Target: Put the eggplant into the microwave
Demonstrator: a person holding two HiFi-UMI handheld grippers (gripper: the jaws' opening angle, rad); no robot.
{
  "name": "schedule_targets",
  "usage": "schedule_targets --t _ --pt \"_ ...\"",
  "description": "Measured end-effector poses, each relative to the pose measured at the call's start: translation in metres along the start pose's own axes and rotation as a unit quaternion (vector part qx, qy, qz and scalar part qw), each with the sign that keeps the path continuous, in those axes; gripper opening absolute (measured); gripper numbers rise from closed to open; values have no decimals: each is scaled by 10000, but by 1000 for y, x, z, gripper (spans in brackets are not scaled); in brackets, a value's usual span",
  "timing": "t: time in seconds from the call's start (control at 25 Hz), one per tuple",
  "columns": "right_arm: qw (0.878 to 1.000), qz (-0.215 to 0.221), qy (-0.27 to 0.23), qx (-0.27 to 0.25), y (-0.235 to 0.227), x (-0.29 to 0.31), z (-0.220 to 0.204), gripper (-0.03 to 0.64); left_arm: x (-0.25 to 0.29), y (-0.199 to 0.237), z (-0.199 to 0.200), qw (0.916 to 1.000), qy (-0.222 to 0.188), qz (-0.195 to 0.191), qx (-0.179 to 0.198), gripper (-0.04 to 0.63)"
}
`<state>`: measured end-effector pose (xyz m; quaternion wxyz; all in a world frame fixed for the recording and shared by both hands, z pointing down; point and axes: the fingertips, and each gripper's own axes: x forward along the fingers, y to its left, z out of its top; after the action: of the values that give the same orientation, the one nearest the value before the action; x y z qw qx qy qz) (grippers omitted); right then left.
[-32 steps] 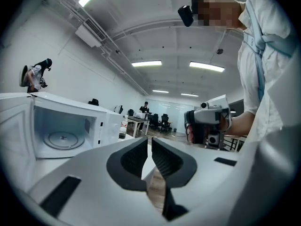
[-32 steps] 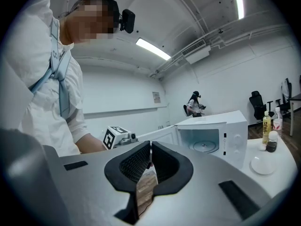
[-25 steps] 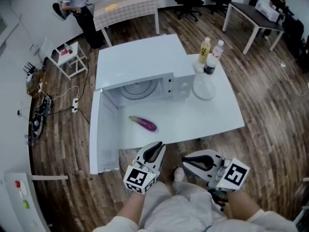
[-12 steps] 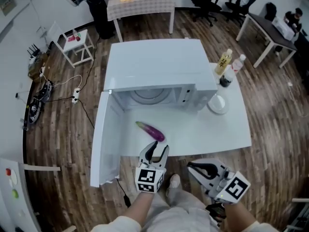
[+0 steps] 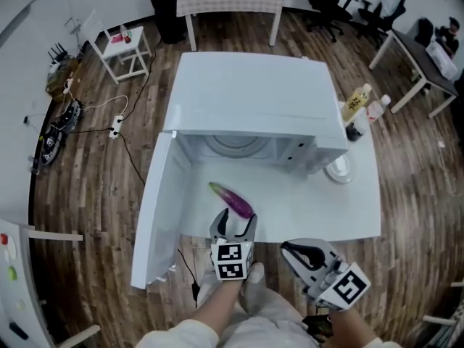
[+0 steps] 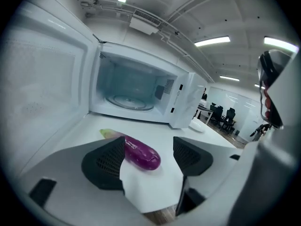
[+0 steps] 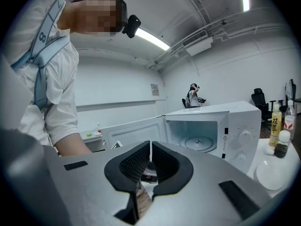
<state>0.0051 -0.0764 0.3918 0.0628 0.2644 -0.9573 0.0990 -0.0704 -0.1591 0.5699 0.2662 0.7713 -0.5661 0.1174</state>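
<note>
Left gripper (image 6: pixel 149 150), jaws just opened wide and pressing on nothing, faces the eggplant (image 6: pixel 139 154) lying lower centre on the table (image 6: pixel 157 132) before the open microwave (image 6: pixel 184 102); judged light, glossy, slippery, slightly yielding: take it across the thick purple middle.

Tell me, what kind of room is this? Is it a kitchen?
Probably an office or lab, not a home kitchen: the microwave sits on a plain white table, office chairs and a desk stand behind, and cables trail across the wood floor.
</note>
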Motion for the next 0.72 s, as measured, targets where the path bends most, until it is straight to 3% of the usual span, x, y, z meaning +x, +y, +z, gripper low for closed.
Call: schedule_targets --t 0.4,0.72 --pt "9999 74 89 51 -15 5 -5 35 29 13 -25 9952 507 540 -647 354" --pt "9999 48 101 107 -21 0 -8 35 44 15 -28 9929 710 813 -503 354"
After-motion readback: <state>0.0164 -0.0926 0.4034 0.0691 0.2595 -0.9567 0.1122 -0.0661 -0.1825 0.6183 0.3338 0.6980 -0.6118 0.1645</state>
